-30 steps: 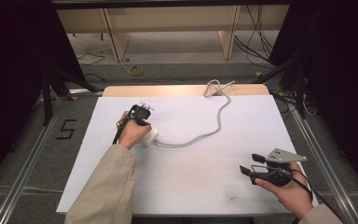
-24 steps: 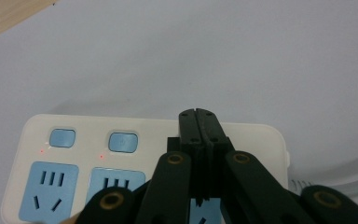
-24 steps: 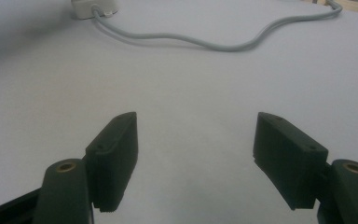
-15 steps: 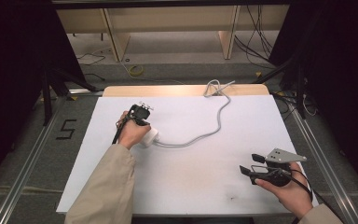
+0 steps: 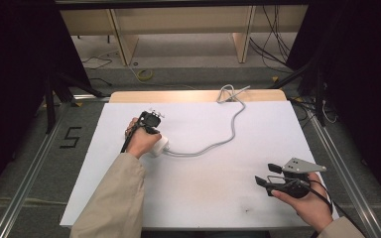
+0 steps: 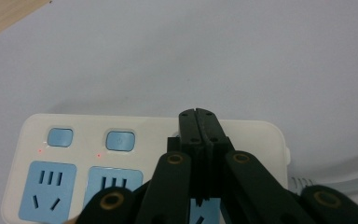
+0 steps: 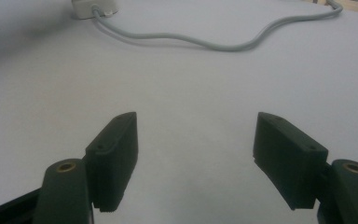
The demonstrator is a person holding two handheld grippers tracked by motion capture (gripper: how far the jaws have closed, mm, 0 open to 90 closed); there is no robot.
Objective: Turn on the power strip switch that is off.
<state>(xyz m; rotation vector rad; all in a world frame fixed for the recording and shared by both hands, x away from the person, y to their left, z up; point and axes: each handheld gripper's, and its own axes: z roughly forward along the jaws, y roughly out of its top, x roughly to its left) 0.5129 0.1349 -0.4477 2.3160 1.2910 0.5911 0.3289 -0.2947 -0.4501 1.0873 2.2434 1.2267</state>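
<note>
Left gripper view — power strip (image 6: 149, 140) apparently under gripper (image 6: 199, 114).

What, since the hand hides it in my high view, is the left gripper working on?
Observer: A cream power strip with blue sockets; the left gripper is aimed at its top face.
Operator: Are its jaws open?
Observer: No, they are shut together, with the tips over the strip just right of two blue buttons. I cannot tell whether they touch it.
</note>
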